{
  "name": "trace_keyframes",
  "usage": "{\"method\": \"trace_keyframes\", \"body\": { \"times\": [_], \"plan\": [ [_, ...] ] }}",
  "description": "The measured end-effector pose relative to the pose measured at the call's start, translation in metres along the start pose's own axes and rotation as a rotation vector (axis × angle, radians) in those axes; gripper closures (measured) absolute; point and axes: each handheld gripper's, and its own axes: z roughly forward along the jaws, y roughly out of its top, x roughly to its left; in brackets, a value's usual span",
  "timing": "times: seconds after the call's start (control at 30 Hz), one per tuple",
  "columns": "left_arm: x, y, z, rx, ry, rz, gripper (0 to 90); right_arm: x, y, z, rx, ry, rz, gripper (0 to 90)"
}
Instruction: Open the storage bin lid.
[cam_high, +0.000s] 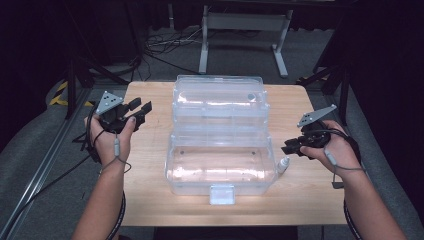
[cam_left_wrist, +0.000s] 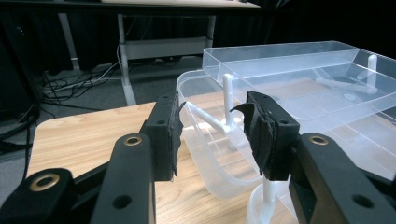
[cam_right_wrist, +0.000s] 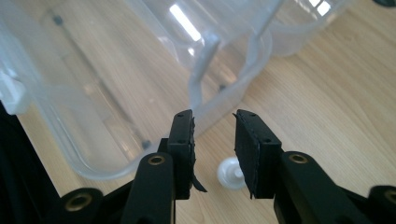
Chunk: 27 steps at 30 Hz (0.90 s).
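Note:
A clear plastic tiered box (cam_high: 220, 150) stands open in the middle of the wooden table (cam_high: 150, 170), its upper trays swung back. My left gripper (cam_high: 141, 106) hovers left of the box, jaws open with nothing between them. In the left gripper view its jaws (cam_left_wrist: 212, 126) point at the box's near corner and white hinge arm (cam_left_wrist: 227, 100). My right gripper (cam_high: 289, 148) sits at the box's right side, open and empty. A small white knob (cam_high: 283, 164) lies on the table just beside the box wall, and in the right gripper view the knob (cam_right_wrist: 229, 173) shows low between the jaws (cam_right_wrist: 214, 126).
A white latch (cam_high: 222, 194) hangs at the box's front wall. Behind the table stand a white desk frame (cam_high: 240, 35), floor cables (cam_high: 165, 50) and black stands at both sides. Bare wood lies left and right of the box.

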Motion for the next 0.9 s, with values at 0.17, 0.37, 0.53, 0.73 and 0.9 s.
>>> {"method": "trace_keyframes", "body": {
  "times": [0.17,0.37,0.53,0.73,0.9],
  "plan": [
    [-0.002,0.0,0.0,0.014,0.002,0.009,56.5,-0.007,-0.002,0.009,0.078,-0.018,0.017,65.4],
    [-0.002,0.001,-0.002,0.017,0.003,0.008,56.3,-0.012,-0.005,0.022,0.151,-0.028,0.027,64.3],
    [0.001,0.003,-0.006,-0.005,0.009,0.001,56.7,-0.012,-0.004,0.035,0.208,-0.03,0.023,63.0],
    [0.001,0.004,-0.009,-0.012,0.011,-0.002,56.6,-0.014,-0.005,0.046,0.27,-0.038,0.025,62.8],
    [0.002,0.005,-0.01,-0.018,0.01,-0.007,56.5,-0.015,-0.007,0.054,0.299,-0.038,0.026,63.0]
  ]
}}
